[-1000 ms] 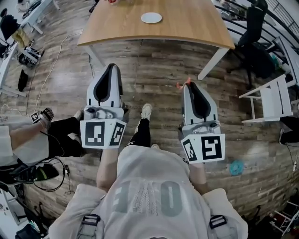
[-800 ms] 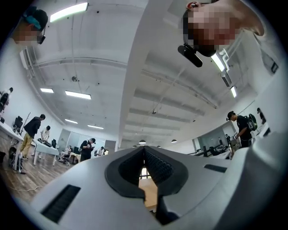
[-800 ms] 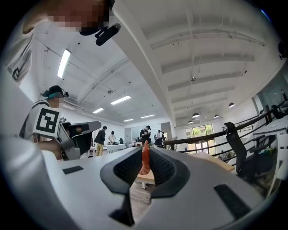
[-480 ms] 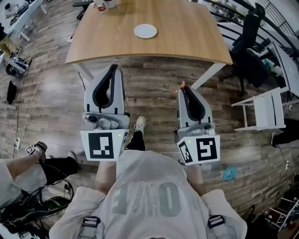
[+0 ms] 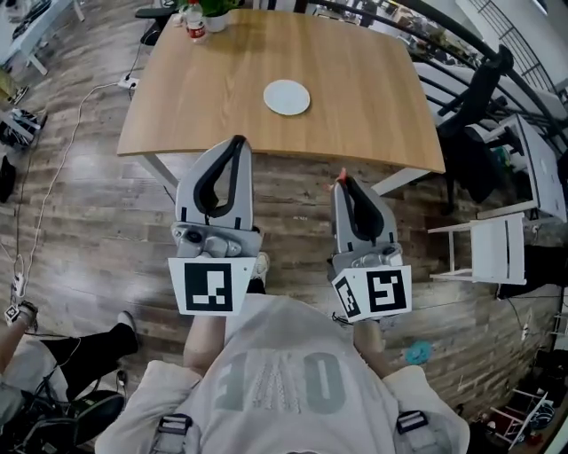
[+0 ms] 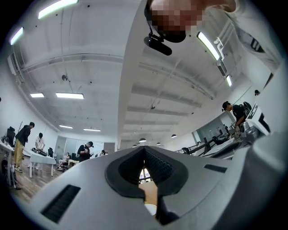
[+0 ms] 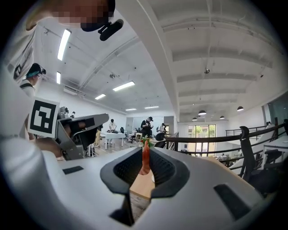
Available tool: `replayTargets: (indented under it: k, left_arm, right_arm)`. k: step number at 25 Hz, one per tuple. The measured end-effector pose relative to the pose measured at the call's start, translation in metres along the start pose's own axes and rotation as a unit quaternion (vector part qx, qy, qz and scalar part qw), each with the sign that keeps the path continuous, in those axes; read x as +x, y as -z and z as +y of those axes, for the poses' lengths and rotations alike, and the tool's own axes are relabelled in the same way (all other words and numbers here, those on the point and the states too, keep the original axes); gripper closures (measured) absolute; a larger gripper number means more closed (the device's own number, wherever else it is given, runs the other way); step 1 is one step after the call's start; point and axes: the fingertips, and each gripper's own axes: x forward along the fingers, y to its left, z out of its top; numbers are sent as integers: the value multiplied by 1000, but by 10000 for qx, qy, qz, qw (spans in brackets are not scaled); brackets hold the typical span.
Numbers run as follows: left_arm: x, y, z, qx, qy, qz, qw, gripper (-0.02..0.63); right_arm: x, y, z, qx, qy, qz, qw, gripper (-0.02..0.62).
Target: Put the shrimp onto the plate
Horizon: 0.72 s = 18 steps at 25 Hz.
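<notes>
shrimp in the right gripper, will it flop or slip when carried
The shrimp stands straight in the right gripper, no droop: probably fairly stiff. Small and thin, so likely light. Its tip pokes past the jaws, so a jolt might twist it.

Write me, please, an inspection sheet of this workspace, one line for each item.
Surface: wooden table.
Job's things: white plate on the table, nothing on it; shrimp not yet on the plate.
Clutter: bottle at the table's far left corner.
Grippers: left gripper jaws together, empty; right gripper jaws closed on the shrimp.
Cables: white cable on the floor, left.
Surroundings: black chair, white chair.
</notes>
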Motion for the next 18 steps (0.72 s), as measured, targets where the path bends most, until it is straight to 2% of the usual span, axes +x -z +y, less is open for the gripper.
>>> replayTargets:
  k: [4, 8, 13, 18]
  left_arm:
    - [29, 31, 27, -256, 27, 58, 9997, 597]
    - [65, 57, 49, -300, 64, 253, 9992, 597]
    - [111, 77, 55, -207, 180, 374, 9989, 597]
    - [144, 105, 59, -287, 67, 538, 9981, 597]
  right_arm:
    - [42, 1, -6, -223, 95, 53, 9997, 537]
    - [79, 3, -14, -91, 144, 87, 9998, 537]
    - [117, 7, -43, 42, 222, 227, 9995, 537]
    - [157, 16, -70, 27, 42, 251, 9997, 537]
